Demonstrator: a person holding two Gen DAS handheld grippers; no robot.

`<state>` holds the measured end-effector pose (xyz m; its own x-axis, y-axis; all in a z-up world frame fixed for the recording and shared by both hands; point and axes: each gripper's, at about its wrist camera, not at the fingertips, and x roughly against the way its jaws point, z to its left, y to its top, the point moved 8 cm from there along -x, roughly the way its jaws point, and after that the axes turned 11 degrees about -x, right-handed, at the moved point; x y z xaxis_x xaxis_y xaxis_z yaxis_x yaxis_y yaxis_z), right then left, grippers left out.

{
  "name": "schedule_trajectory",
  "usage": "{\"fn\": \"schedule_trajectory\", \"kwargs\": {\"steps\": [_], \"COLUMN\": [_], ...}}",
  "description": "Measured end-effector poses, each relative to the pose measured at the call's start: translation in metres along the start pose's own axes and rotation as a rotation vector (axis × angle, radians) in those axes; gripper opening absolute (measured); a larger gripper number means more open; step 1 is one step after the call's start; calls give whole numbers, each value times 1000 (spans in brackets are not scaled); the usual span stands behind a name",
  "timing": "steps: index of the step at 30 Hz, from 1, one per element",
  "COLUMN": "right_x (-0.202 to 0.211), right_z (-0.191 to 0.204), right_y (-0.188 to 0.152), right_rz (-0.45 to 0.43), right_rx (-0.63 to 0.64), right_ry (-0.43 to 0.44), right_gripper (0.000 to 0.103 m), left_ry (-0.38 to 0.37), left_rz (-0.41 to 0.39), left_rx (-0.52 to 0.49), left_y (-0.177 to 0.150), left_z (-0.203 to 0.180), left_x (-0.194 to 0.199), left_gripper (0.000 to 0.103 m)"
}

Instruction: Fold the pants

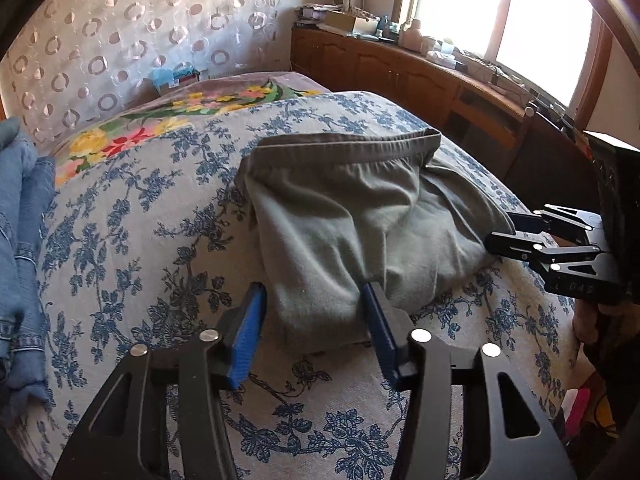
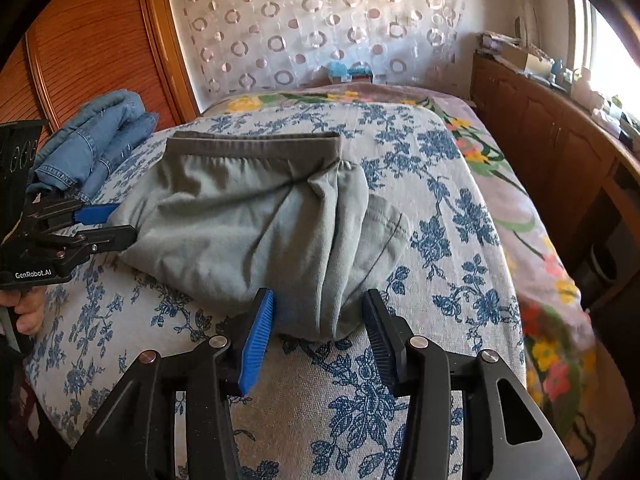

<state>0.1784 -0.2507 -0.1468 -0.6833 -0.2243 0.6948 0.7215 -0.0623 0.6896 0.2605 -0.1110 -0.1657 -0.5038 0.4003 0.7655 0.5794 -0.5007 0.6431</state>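
Your left gripper (image 1: 316,320) and right gripper (image 2: 320,320) both stand half open, gripping nothing, each straddling a near corner of the folded grey pants (image 1: 340,220). The pants lie mid-bed (image 1: 140,240), waistband at the far side, so the fold looks about done.

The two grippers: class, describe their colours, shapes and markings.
Both the left gripper and right gripper have black angular linkage arms with cut-outs, silver round rivets and ribbed blue pads. White lettering "GenRobot.AI" marks the left gripper's body in the right wrist view.

Bare bedspread (image 2: 460,208) right of the grey pants (image 2: 248,220) gives passage; piled denim (image 2: 100,136) crowds their left.
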Motion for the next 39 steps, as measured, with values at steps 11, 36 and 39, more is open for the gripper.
{"fn": "schedule_trajectory", "kwargs": {"steps": [11, 36, 39], "right_x": [-2, 69, 70], "right_z": [13, 33, 35], "right_y": [-8, -71, -71], "right_rz": [3, 33, 37], "right_rx": [47, 108, 99], "right_ry": [30, 131, 131], "right_gripper": [20, 16, 16], "left_ry": [13, 24, 29], "left_rz": [-3, -43, -41], "left_rx": [-54, -24, -29], "left_y": [1, -56, -57], "left_z": [-18, -53, -54], "left_x": [3, 80, 80], "left_gripper": [13, 12, 14]}}
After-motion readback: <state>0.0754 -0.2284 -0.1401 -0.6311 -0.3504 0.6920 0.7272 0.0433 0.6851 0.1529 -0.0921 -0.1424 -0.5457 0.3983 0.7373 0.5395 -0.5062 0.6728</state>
